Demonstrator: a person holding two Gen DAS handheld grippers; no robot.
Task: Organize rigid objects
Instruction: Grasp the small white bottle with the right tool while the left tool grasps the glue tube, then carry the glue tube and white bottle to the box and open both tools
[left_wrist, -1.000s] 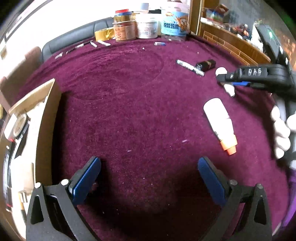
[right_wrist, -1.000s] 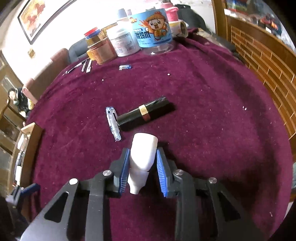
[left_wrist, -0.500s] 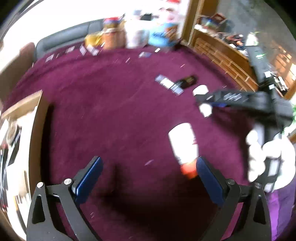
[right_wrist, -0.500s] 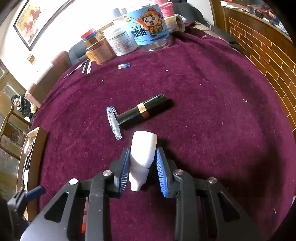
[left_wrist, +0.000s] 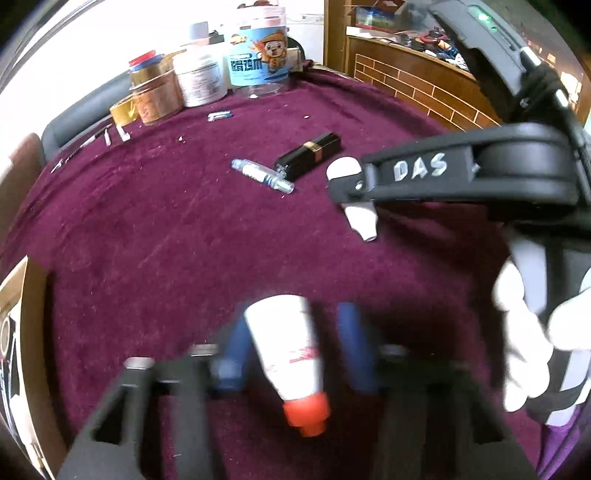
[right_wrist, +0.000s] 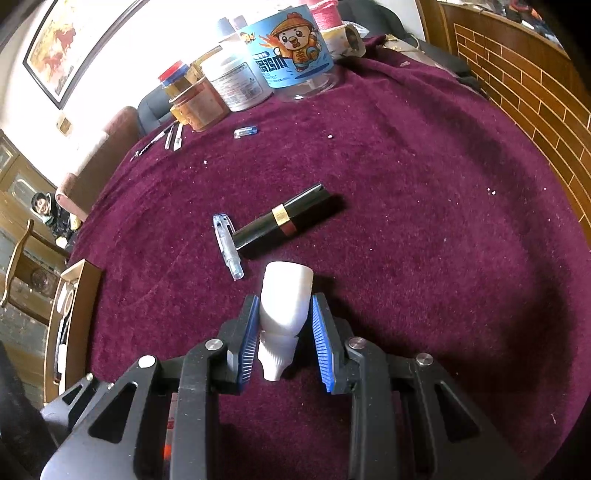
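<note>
Left tool (left_wrist: 295, 347): jaws just closing around orange-capped white bottle (left_wrist: 286, 350); right pad apart from it, blurred.
Right tool (right_wrist: 284, 336): clamped on small white bottle (right_wrist: 284, 306).
Lipstick (right_wrist: 284, 219): lying on table (right_wrist: 424, 229), beside clear pen (right_wrist: 227, 245).

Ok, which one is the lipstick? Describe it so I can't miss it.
On the maroon velvet tablecloth, look mid-table, just beyond the small white plastic bottle in the right gripper. The glossy black lipstick tube lies there beside a clear pen; only it has a gold band.
</note>
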